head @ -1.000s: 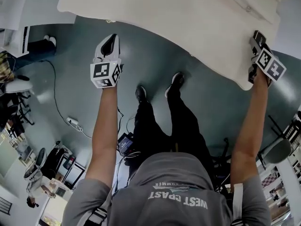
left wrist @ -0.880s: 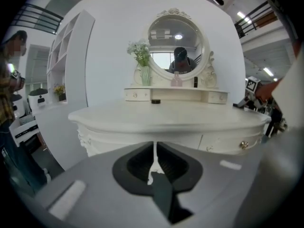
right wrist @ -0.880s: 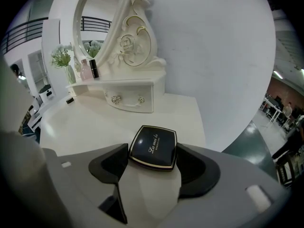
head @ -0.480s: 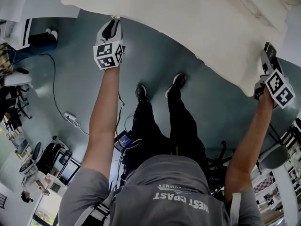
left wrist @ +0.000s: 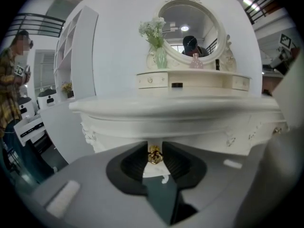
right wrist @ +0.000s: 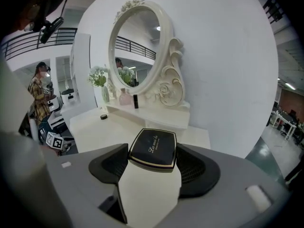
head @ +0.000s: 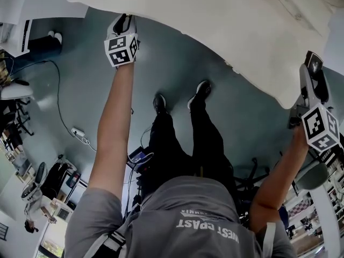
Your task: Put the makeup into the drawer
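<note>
Now | right gripper (right wrist: 152, 161) clamps compact (right wrist: 153, 146), long axis pointing away | left gripper (left wrist: 154, 149) just opening, knob (left wrist: 154, 155) between

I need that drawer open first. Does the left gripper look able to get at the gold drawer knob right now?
Likely yes: the left gripper's jaws have just been opening and the gold knob already stands between them, below the dressing table's edge, nothing in the way.

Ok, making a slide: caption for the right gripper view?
Right gripper holds a black gold-edged compact between its fingers above the white dressing table, oval mirror behind.
</note>
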`<state>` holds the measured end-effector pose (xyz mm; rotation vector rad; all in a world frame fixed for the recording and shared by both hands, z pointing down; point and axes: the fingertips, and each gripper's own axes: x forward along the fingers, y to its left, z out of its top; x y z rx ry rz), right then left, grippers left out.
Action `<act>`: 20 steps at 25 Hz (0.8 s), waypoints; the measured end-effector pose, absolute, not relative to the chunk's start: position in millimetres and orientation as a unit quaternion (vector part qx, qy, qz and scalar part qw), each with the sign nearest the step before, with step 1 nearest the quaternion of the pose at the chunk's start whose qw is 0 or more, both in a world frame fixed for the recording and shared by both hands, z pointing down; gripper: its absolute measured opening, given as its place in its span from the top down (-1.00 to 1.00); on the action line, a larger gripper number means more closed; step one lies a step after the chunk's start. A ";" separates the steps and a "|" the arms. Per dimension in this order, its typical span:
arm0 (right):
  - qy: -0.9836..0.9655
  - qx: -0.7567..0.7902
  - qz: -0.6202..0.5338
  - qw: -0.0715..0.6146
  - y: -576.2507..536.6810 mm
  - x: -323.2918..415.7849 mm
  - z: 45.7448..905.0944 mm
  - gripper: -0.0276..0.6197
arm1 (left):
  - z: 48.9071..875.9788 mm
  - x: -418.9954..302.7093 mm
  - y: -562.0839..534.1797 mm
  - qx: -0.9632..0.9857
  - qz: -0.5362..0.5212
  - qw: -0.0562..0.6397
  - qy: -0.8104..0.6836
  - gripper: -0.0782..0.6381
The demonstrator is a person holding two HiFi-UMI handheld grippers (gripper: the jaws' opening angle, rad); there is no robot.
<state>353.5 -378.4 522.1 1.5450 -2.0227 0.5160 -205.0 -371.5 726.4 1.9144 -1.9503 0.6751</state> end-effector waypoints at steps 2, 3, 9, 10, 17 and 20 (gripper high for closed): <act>-0.757 0.570 0.178 0.263 -378.5 343.1 507.3 -0.09 | 729.4 -207.4 -371.5 0.672 0.248 0.161 -0.679 0.44; -0.761 0.569 0.172 0.259 -379.0 337.9 500.2 -0.09 | 732.9 -208.5 -371.8 0.672 0.253 0.164 -0.677 0.18; -0.778 0.561 0.147 0.240 -377.4 308.2 471.2 -0.09 | 745.0 -211.2 -374.4 0.687 0.244 0.184 -0.660 0.43; -0.781 0.559 0.144 0.237 -376.2 303.4 468.3 -0.09 | 744.4 -211.4 -374.1 0.689 0.242 0.183 -0.658 0.43; -0.797 0.532 0.151 0.244 -362.6 261.4 457.1 -0.09 | 741.8 -214.8 -362.8 0.691 0.239 0.181 -0.658 0.44; -0.807 0.517 0.152 0.240 -358.2 238.4 455.8 -0.09 | 741.2 -219.0 -350.4 0.692 0.240 0.180 -0.657 0.44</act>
